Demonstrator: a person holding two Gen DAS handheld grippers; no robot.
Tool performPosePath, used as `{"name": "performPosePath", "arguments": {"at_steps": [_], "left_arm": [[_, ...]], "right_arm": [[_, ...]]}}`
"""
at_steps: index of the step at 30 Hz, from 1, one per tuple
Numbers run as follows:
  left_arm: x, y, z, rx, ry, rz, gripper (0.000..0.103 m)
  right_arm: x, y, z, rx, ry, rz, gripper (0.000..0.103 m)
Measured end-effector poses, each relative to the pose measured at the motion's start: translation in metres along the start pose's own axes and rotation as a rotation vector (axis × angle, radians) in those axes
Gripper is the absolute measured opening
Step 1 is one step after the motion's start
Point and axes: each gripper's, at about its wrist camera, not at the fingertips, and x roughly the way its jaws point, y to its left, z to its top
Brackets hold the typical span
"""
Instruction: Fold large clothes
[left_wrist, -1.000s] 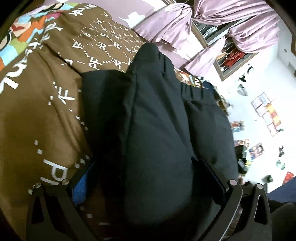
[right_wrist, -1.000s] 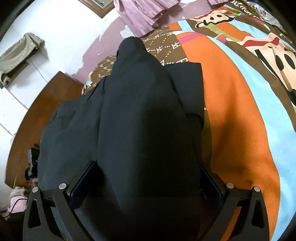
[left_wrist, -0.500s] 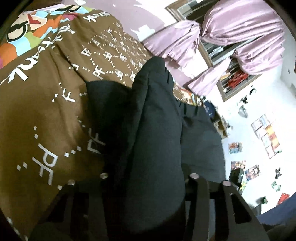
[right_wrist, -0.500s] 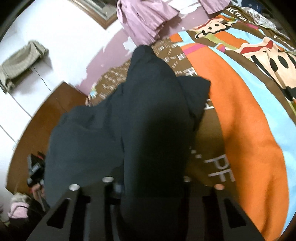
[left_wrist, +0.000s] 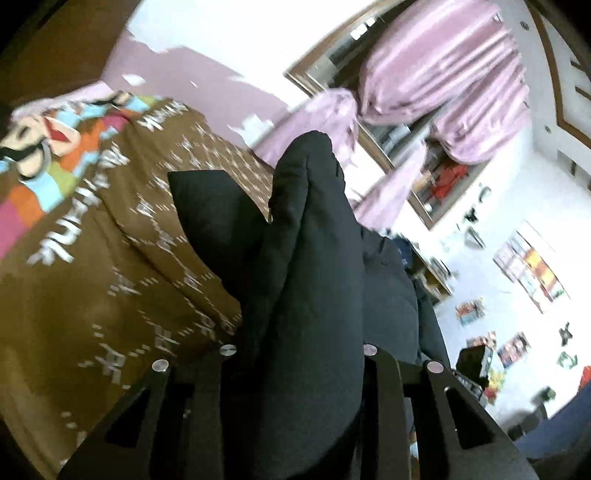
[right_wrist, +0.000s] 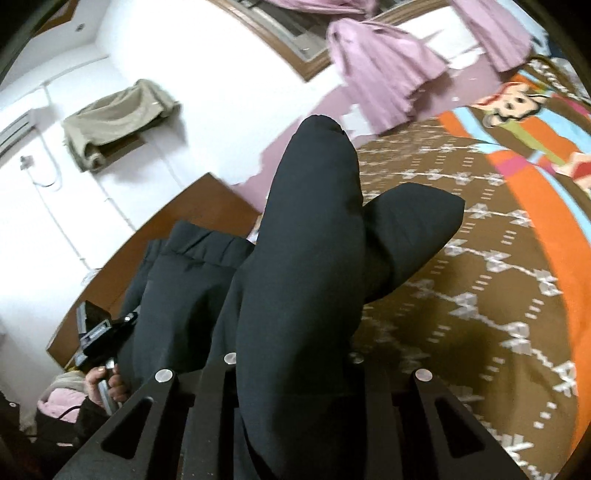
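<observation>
Left gripper (left_wrist: 295, 369) and right gripper (right_wrist: 291, 365): jaws closing, each clamped on bunched black trousers (left_wrist: 314, 277), lifted off the brown end of the bedspread (left_wrist: 92, 295). Risk: thick bunch slips from one grip, skewing the fold.

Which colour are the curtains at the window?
The curtains are pale purple, a shiny lilac. The left wrist view shows them best.

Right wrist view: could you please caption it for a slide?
Right hand-held gripper closing on bunched black trousers above a patterned bedspread.
</observation>
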Motion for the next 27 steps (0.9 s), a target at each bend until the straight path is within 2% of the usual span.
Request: {"name": "performPosePath", "arguments": {"at_steps": [4, 6, 9, 13, 15, 18, 20, 22, 24, 25, 26, 27], "left_arm": [[-0.033, 0.012, 0.0, -0.01, -0.056, 0.069, 0.024], [-0.039, 0.023, -0.002, -0.03, -0.063, 0.091, 0.024], [-0.036, 0.049, -0.012, -0.07, -0.045, 0.133, 0.024], [-0.023, 0.091, -0.024, -0.135, -0.024, 0.196, 0.024], [-0.021, 0.105, -0.025, -0.169, -0.021, 0.195, 0.025], [-0.02, 0.112, -0.025, -0.171, -0.02, 0.195, 0.027], [-0.021, 0.113, -0.025, -0.173, -0.014, 0.214, 0.032], [-0.02, 0.116, -0.023, -0.194, 0.0, 0.25, 0.042], [-0.021, 0.116, -0.021, -0.223, 0.012, 0.291, 0.053], [-0.024, 0.116, -0.021, -0.236, 0.009, 0.32, 0.057], [-0.028, 0.112, -0.021, -0.243, 0.005, 0.335, 0.058], [-0.03, 0.111, -0.02, -0.25, 0.002, 0.354, 0.064]], "right_arm": [[0.027, 0.006, -0.004, -0.009, 0.049, 0.006, 0.019], [0.042, -0.001, -0.01, 0.0, 0.072, -0.035, 0.02], [0.053, -0.02, -0.018, 0.031, 0.096, -0.115, 0.02], [0.053, -0.038, -0.024, 0.058, 0.112, -0.158, 0.02], [0.052, -0.038, -0.023, 0.053, 0.118, -0.169, 0.02], [0.054, -0.036, -0.024, 0.039, 0.137, -0.21, 0.026], [0.057, -0.033, -0.023, 0.032, 0.162, -0.243, 0.036], [0.057, -0.03, -0.025, 0.026, 0.185, -0.255, 0.045], [0.056, -0.025, -0.024, 0.007, 0.197, -0.287, 0.061], [0.056, -0.021, -0.024, -0.008, 0.197, -0.307, 0.074], [0.055, -0.019, -0.025, -0.02, 0.199, -0.319, 0.08], [0.057, -0.017, -0.025, -0.027, 0.205, -0.333, 0.08]]}}
